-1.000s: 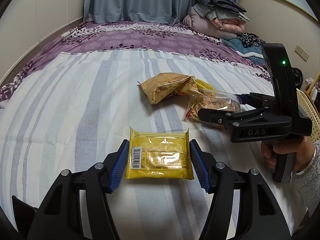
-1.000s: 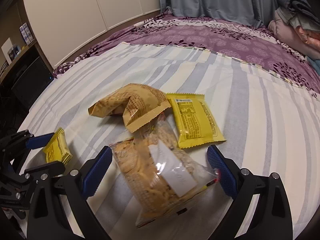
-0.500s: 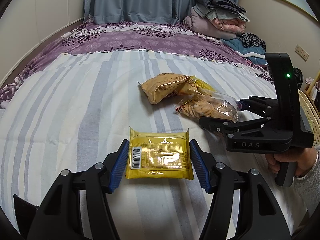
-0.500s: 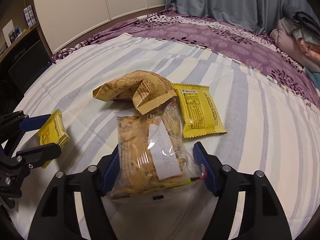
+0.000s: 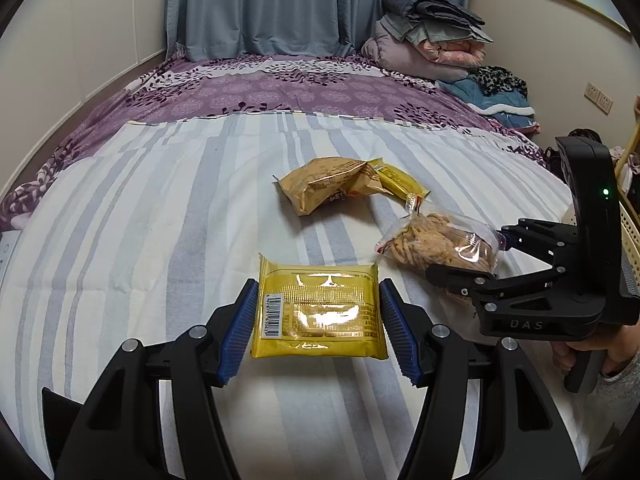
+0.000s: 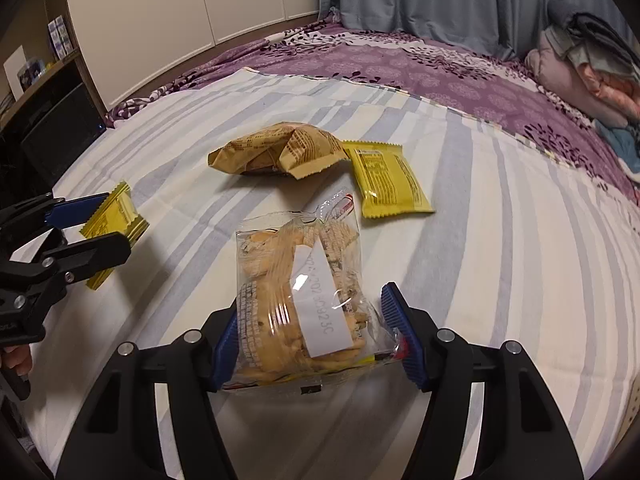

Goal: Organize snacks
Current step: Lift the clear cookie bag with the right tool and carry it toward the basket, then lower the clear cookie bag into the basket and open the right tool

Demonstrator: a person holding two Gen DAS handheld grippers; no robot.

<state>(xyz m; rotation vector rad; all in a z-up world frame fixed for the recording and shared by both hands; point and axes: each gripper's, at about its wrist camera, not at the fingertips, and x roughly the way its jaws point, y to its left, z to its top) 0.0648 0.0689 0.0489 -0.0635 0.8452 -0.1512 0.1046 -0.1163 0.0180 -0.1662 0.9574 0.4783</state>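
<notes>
My left gripper (image 5: 318, 286) is shut on a flat yellow packet (image 5: 320, 312), its blue pads pressed on both side edges just above the striped sheet. The same packet (image 6: 120, 216) shows at the left of the right wrist view. My right gripper (image 6: 312, 304) has its jaws closing on a clear bag of crackers (image 6: 288, 280) with a white label; the pads press its sides and the bag hangs off the bed. From the left wrist view that bag (image 5: 432, 240) sticks out of the right gripper (image 5: 468, 254). A crumpled tan snack bag (image 6: 280, 152) and a second yellow packet (image 6: 384, 180) lie further back.
The striped sheet (image 5: 160, 240) covers the near bed, a purple floral cover (image 5: 304, 92) the far part. Folded blankets (image 5: 432, 48) are piled at the back right. A cream woven basket (image 5: 630, 232) stands at the right edge, a dark shelf (image 6: 40, 92) at the left.
The right gripper's jaws came together on the clear cracker bag, lifted it and drew it away from the tan bag and the yellow packet. The left gripper and its packet stayed put.
</notes>
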